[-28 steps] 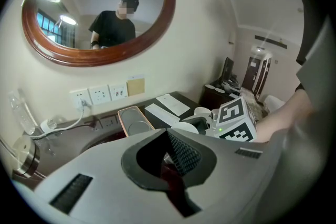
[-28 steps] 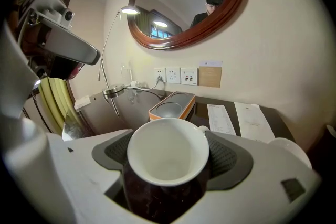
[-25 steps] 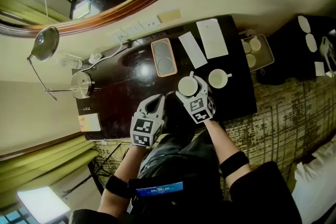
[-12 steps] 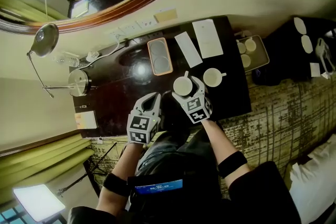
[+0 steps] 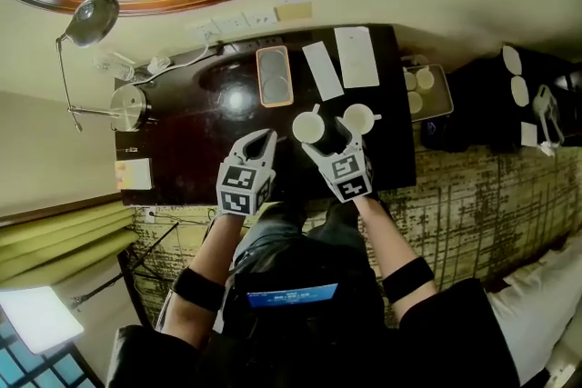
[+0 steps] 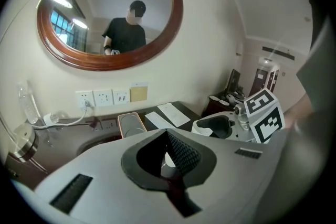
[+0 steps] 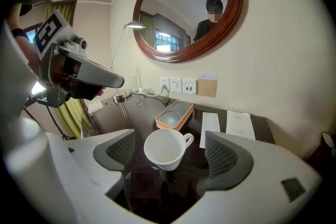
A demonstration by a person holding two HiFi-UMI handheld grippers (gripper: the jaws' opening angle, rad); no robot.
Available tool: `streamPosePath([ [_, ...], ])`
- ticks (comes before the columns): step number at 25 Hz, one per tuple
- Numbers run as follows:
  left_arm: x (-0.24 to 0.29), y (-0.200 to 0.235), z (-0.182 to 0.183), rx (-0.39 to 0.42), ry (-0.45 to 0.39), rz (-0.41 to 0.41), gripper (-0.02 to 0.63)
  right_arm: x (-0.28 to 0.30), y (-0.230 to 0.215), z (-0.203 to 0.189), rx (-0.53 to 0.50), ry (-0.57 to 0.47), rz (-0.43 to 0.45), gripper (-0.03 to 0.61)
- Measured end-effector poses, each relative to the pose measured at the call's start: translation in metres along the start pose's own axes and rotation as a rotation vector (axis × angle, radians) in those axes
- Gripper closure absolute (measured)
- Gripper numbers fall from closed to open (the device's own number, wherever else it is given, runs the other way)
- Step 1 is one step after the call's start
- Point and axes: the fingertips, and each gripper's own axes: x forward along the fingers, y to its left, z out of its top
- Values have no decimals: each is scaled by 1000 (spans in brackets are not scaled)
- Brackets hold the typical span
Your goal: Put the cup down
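Already the cup (image 7: pixel 164 148) stands upright on the desk (image 7: pixel 137 113), just ahead of and below the right claw (image 7: pixel 172 152), untouched between its wide-apart jaws, which have just been closing slightly, whereas the left claw (image 6: pixel 168 161), jaws together and empty, is farther off leftward.

Table surface noted: a dark, glossy table (image 5: pixel 191 164) was set against the wall. At the back edge an orange-rimmed tray (image 5: pixel 274 75) was recorded, with a narrow paper card (image 5: pixel 322 70) and a wider paper card (image 5: pixel 356 56) laid side by side to its right. Nearer the front, a left white cup (image 5: pixel 308 127) and a right white cup (image 5: pixel 358 118) were seen upright, close together. A round lamp base (image 5: pixel 129 104) and a small notepad (image 5: pixel 133 174) were logged at the left end.
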Motion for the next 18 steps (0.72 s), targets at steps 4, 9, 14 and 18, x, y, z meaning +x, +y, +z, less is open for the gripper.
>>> streamPosePath([
  [4,-3,-6,9,-17,-34,3,614,-21,-19,13,30,-20,-6,174],
  [9,-5,-10,16,-38,-57,25,614,-49,-46,26,50,-36,-31,298],
  [14,-8,-10,24,-90,-87,53,614,-71,-73,23,125,-30,-55,423],
  [18,-9,-9,31,-119,-111,86,614,-82,-94,14,160,-19,-81,533],
])
